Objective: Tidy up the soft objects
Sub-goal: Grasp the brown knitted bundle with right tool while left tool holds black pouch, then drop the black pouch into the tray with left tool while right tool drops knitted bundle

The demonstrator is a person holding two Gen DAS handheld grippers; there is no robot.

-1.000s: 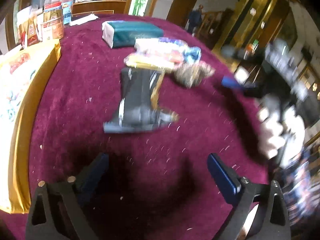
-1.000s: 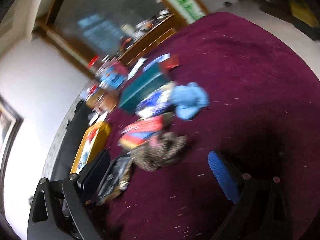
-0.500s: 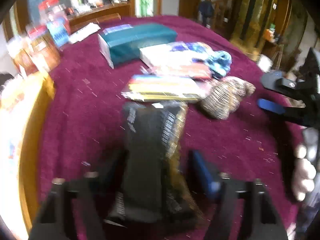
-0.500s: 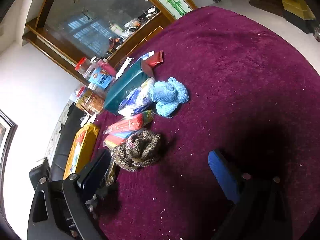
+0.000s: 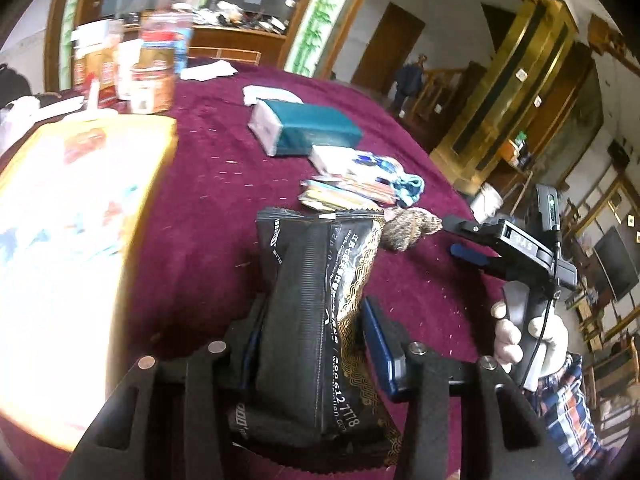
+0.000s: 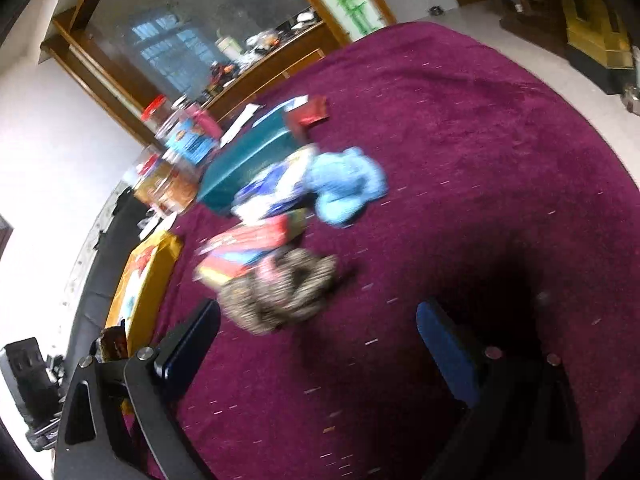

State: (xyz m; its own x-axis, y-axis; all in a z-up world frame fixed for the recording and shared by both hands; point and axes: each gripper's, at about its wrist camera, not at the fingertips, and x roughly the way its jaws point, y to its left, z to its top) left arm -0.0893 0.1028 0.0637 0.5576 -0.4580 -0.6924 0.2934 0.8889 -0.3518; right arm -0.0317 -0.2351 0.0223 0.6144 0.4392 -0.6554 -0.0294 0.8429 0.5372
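Left tool [image 5: 312, 344] grips a black pouch [image 5: 316, 320] above the maroon table [image 5: 208, 200]; right tool [image 6: 320, 344] hovers wide open near a knitted bundle [image 6: 280, 292]. The slick, pliable pouch could slip free.

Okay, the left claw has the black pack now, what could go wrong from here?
1. The left claw grips the black pack at its lower half only; the soft upper part could flop or slide out when moved.
2. The pack's top sits against the brown knit bundle, so it might drag that along.
3. The open right claw hovers close and could collide.
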